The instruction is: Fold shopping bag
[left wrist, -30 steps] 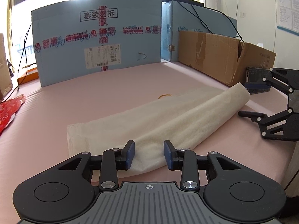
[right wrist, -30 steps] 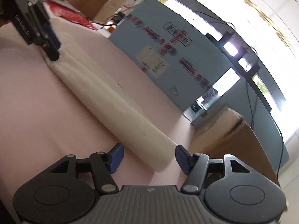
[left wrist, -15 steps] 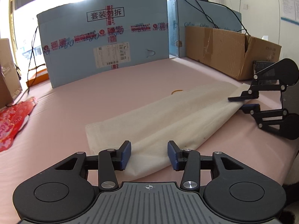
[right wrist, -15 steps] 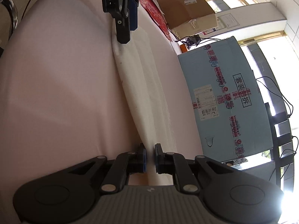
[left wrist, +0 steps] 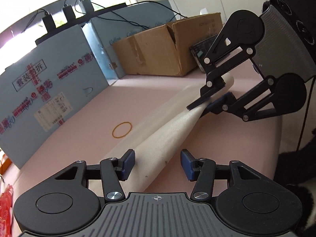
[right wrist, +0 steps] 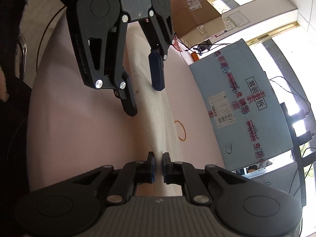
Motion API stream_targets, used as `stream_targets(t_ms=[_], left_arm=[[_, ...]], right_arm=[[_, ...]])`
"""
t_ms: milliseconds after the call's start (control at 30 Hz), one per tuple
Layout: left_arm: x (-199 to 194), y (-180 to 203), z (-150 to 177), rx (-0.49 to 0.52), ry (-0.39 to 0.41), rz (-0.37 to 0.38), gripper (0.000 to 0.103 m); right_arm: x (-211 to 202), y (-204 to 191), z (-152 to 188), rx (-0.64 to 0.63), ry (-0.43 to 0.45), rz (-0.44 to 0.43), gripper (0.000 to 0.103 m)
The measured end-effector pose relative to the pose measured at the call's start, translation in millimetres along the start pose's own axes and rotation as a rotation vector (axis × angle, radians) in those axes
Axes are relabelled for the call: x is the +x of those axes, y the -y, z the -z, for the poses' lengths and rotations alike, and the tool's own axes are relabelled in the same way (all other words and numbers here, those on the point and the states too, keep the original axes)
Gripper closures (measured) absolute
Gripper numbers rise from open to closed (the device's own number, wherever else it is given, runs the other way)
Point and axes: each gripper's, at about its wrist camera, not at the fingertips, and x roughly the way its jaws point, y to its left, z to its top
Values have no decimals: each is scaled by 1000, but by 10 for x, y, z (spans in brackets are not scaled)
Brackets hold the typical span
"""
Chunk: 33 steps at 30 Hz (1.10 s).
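Observation:
A cream fabric shopping bag (left wrist: pixel 164 136), folded into a long strip, lies on the pink table (left wrist: pixel 94 118). My left gripper (left wrist: pixel 157 163) is open, its fingers astride the bag's near end. My right gripper (right wrist: pixel 158 167) is shut on the bag's other end and lifts that end off the table. It shows at the right of the left wrist view (left wrist: pixel 205 104). The bag (right wrist: pixel 154 106) runs from my right gripper to the open left gripper (right wrist: pixel 144 92) at the top of the right wrist view.
A yellow rubber band (left wrist: pixel 122 130) lies on the table beside the bag. Blue cardboard panels (left wrist: pixel 45 83) stand along the far edge. An open brown box (left wrist: pixel 164 51) stands at the back right. A red item (left wrist: pixel 5 207) lies at far left.
My right gripper closed on the bag's end and lifted it toward my left gripper. The two grippers are now much closer together. My left gripper stayed open.

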Motion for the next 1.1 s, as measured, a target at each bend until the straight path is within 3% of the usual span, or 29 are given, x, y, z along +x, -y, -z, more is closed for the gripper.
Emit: stream_targets(t_ms=[100, 233, 400, 600, 700, 767, 900, 1033, 1100], left_arm=[[-24, -265, 114, -115, -30, 101, 65], [-67, -681, 300, -303, -38, 235, 65], [-138, -1249, 618, -590, -5, 360, 65], [-210, -1510, 964, -801, 69, 373, 66], [-231, -1509, 979, -789, 92, 380, 64], [-252, -1494, 976, -754, 102, 390, 60], [-315, -1402, 936, -638, 130, 440, 28], [-279, -1371, 903, -567, 118, 470, 26], [-313, -1340, 880, -516, 99, 440, 26]], right_arm=[[-106, 111, 45, 98, 10, -76, 95], [-51, 343, 222, 272, -15, -214, 92], [36, 791, 607, 588, -41, -379, 81], [42, 1142, 1261, 989, 1, -565, 80], [126, 1238, 1548, 1170, 43, -646, 80], [153, 1255, 1636, 1225, 56, -664, 81], [173, 1287, 1651, 1234, 58, -663, 82], [295, 1332, 1667, 1263, 65, -678, 83], [303, 1339, 1700, 1285, 72, -686, 83]])
